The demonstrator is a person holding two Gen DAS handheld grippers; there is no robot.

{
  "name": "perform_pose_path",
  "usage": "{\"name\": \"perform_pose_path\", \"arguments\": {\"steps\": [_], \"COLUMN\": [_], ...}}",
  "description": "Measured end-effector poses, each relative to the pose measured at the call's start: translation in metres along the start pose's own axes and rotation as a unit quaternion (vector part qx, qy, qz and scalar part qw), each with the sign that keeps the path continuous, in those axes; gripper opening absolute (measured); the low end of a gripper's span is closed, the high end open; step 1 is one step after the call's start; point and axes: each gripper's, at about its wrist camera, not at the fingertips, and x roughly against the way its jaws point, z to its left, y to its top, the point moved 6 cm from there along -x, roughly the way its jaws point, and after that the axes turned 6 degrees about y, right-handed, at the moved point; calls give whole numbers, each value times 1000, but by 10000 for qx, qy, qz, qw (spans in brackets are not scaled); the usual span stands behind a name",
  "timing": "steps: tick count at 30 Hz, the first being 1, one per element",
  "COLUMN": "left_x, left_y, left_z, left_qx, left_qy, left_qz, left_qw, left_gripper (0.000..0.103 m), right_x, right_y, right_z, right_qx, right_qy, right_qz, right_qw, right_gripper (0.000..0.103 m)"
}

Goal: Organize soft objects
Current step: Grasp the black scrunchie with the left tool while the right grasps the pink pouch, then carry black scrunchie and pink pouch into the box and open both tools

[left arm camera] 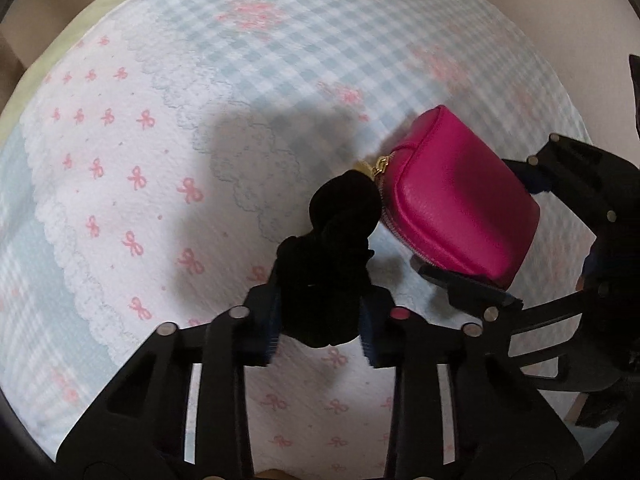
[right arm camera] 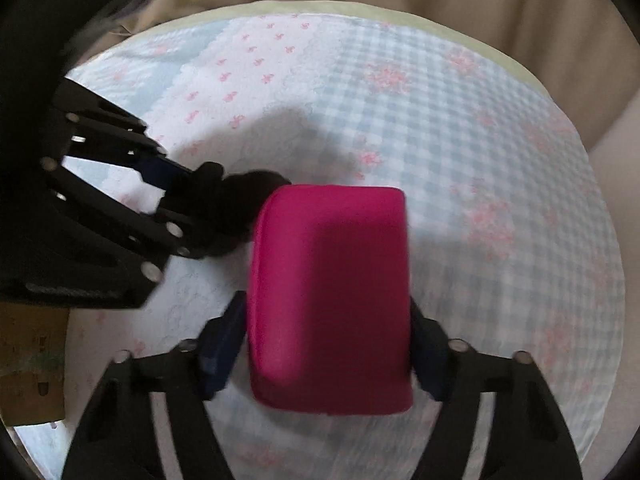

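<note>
Two soft things are up off the bedding: my right gripper (right arm camera: 326, 354) clamps the magenta leather zip pouch (right arm camera: 330, 300), my left gripper (left arm camera: 320, 326) pinches a black velvety scrunchie (left arm camera: 332, 256) touching its zipper end, above the gingham-and-bow quilt (left arm camera: 120, 184).

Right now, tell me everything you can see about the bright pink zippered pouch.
The bright pink zippered pouch is a rounded, box-shaped case of pebbled leather-like material, with a gold zipper pull at one end. The right gripper clamps its sides, above the patterned bedspread. The black fabric bundle touches its zipper end.
</note>
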Motion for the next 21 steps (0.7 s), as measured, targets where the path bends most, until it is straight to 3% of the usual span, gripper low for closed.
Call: {"name": "perform_pose_path", "arguments": {"steps": [5, 13, 21], "left_x": [14, 61, 136], "left_y": [2, 10, -2], "left_z": [10, 14, -8], "left_qx": [141, 294, 449], "left_qy": [34, 103, 223], "left_qz": [-110, -346, -735], "left_qw": [9998, 9989, 9960], "left_gripper": [24, 24, 24], "right_x": [9, 38, 99], "right_y": [2, 11, 18], "right_z": [2, -1, 3], "right_qx": [-53, -213, -318], "right_qy": [14, 8, -95], "right_qz": [-106, -280, -577], "right_qw": [9999, 9994, 9978], "right_gripper": [53, 52, 52]}}
